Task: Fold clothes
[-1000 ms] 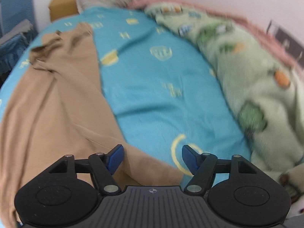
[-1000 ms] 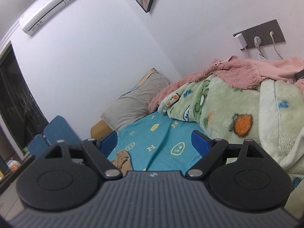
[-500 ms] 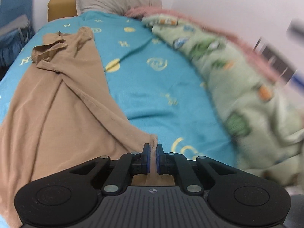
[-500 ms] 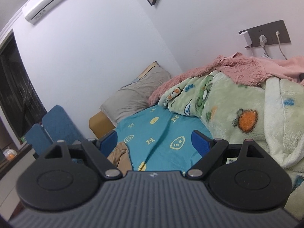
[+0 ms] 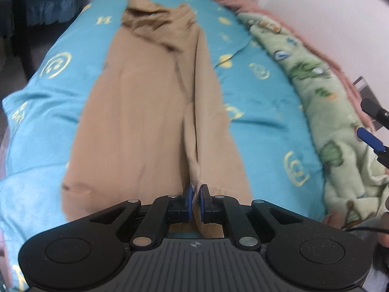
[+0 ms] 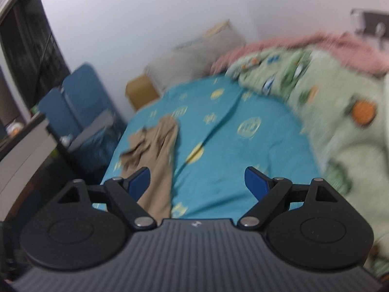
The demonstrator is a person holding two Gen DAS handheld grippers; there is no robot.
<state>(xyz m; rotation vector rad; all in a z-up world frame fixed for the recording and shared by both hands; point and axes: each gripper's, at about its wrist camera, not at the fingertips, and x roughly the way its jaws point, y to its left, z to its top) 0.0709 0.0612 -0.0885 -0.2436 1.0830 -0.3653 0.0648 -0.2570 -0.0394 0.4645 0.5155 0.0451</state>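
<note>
A tan garment (image 5: 145, 112) lies lengthwise on the turquoise bed sheet (image 5: 262, 102), its crumpled far end near the pillow. My left gripper (image 5: 196, 196) is shut on the garment's near edge, and a raised fold of cloth runs from the pinch toward the middle. My right gripper (image 6: 197, 182) is open above the bed with nothing between its fingers. In the right wrist view the tan garment (image 6: 158, 150) lies to the lower left on the sheet (image 6: 231, 146). One blue fingertip (image 5: 370, 140) of the right gripper shows at the right edge of the left wrist view.
A green patterned fleece blanket (image 5: 323, 102) with a pink one (image 6: 316, 46) behind it fills the bed's right side along the wall. A grey pillow (image 6: 194, 56) lies at the head. Blue chairs (image 6: 77, 97) stand left of the bed. A wall socket (image 6: 372, 24) is at the right.
My left gripper closed on the garment's edge and carried it leftward over the cloth, making a fold. My right gripper tilted down toward the bed, still open.
</note>
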